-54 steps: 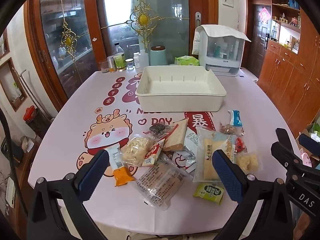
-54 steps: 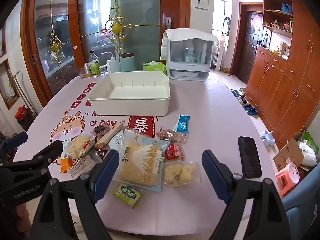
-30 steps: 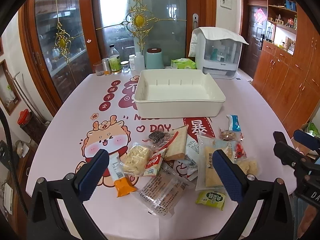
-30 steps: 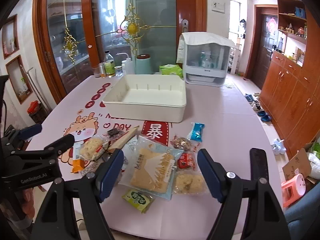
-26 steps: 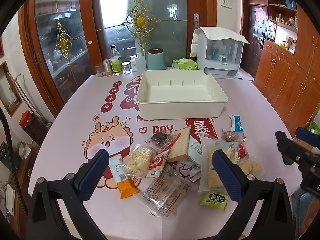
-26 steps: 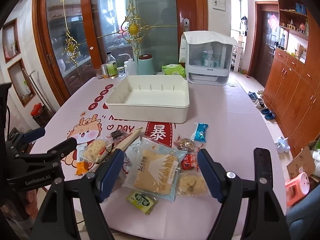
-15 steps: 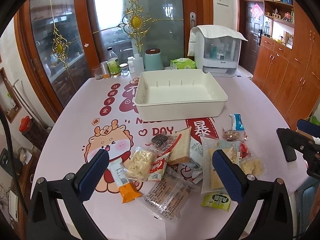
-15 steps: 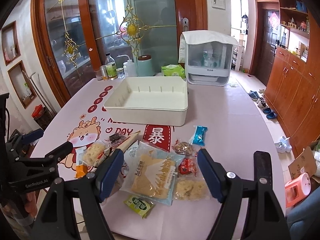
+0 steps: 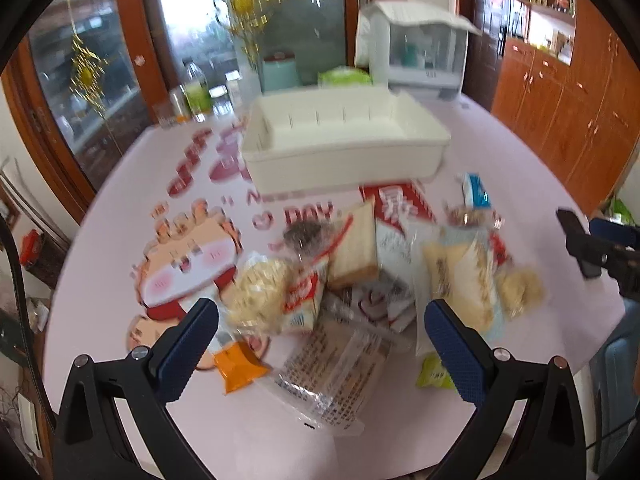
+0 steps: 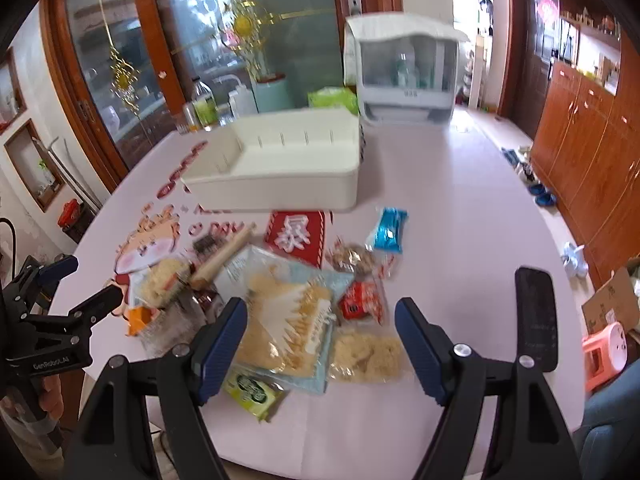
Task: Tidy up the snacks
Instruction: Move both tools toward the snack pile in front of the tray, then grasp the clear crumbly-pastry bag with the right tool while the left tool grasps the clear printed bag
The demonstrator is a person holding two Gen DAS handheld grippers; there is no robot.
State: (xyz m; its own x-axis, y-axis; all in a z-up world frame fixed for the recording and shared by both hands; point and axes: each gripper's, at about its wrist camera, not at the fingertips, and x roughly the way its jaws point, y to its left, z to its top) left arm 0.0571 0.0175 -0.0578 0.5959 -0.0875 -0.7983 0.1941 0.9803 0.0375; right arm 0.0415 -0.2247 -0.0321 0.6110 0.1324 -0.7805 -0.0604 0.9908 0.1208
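Note:
An empty white tray [image 9: 344,160] [image 10: 280,184] stands mid-table. In front of it lies a pile of wrapped snacks: a large light-blue bread packet [image 10: 288,320] [image 9: 456,276], a sandwich slice [image 9: 356,244], a clear printed packet [image 9: 340,372], a green packet [image 10: 252,390], a red packet [image 10: 362,300] and a blue packet [image 10: 390,230]. My left gripper [image 9: 320,312] hangs open over the pile's left part, holding nothing. My right gripper [image 10: 320,308] is open above the bread packet, also with nothing in it.
A black phone [image 10: 536,316] lies on the table at the right. Behind the tray stand a white covered rack [image 10: 404,76], a teal canister [image 10: 272,96], a green pack [image 10: 332,98] and bottles [image 10: 204,108]. The table's near edge runs just under both grippers.
Both grippers have sunk toward the snack pile, which now looks larger and closer. Both stay open, and no snack has moved.

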